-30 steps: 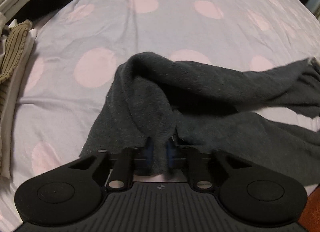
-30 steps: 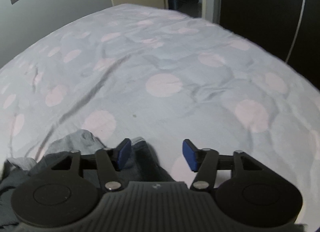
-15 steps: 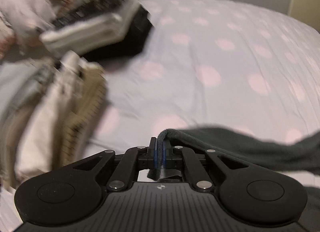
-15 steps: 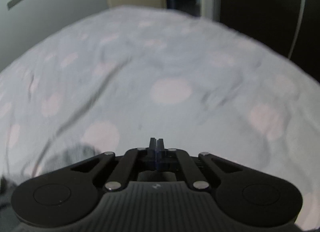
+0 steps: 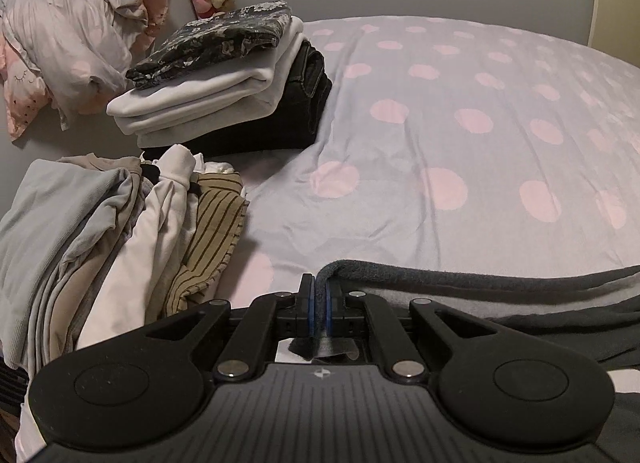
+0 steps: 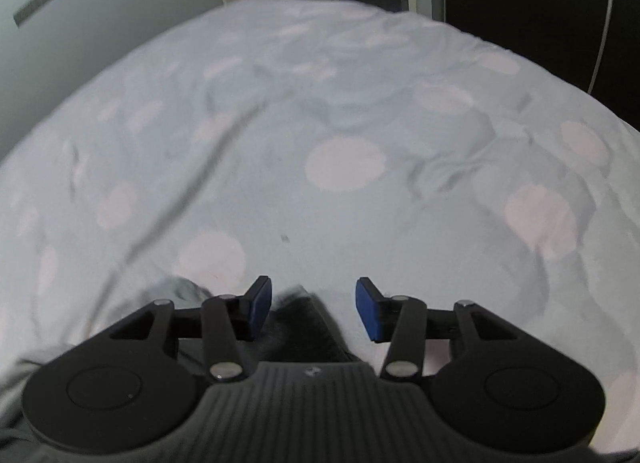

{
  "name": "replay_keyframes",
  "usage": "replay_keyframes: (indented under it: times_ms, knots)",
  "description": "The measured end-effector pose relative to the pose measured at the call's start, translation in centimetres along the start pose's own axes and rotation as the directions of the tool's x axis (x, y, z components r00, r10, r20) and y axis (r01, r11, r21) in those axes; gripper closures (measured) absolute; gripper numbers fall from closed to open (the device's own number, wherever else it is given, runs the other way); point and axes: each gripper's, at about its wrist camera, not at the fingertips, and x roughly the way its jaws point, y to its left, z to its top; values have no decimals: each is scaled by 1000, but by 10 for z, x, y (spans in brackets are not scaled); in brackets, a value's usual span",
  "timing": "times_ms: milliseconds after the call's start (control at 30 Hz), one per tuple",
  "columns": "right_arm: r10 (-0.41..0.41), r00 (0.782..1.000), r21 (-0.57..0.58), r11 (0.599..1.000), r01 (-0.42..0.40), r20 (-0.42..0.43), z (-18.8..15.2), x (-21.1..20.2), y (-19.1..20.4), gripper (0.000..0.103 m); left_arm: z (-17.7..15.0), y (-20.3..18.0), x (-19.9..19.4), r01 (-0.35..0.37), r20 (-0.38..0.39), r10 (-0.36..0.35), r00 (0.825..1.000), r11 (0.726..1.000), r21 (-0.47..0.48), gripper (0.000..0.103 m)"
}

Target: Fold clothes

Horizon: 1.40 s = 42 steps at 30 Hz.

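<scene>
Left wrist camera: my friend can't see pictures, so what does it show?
The left claw is shut on the edge of a dark grey garment, which trails off to the right over a bed sheet with pink dots. At left are a loose heap of clothes and, behind it, a folded stack.

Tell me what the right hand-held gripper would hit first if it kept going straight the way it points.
Probably the dark garment lying between the open fingers of the right hand-held gripper, or the dotted bedsheet just beyond it; depth is unclear.
</scene>
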Motion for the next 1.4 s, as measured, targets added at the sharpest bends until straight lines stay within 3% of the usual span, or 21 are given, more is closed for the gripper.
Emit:
replay_keyframes:
  times_ms: [167,200,300,433,633,833,1233,1333,1400]
  knots:
    - [19,1000,14,1000,-19,-22,-9,22,2,43,0,-1,8,-14,-22,14,1000,1000,-3,97]
    - [21,1000,-17,1000,-22,-23,-11,23,8,45,0,-2,9,-17,-26,17,1000,1000,-3,97]
    - [16,1000,-111,994,-18,-17,-17,17,21,70,0,-3,13,-26,-31,25,999,1000,-6,97]
    - [-35,997,-145,988,44,68,-20,-3,26,74,0,-2,8,-28,-20,28,999,1000,-11,97]
    - [-132,956,-20,990,142,261,20,-56,11,74,7,6,-1,-44,0,44,999,999,0,97]
    - [-179,922,-5,981,193,343,63,-78,15,74,18,-1,17,-66,-15,67,998,996,58,97]
    - [-263,899,-77,948,307,350,103,8,87,74,70,-37,114,-116,-44,122,992,986,123,97]
    - [-280,898,-103,938,331,338,108,35,102,74,80,-47,146,-110,-84,122,989,984,138,97]
    - [-294,899,-121,930,348,326,108,52,110,74,82,-52,166,-105,-120,124,985,983,154,91]
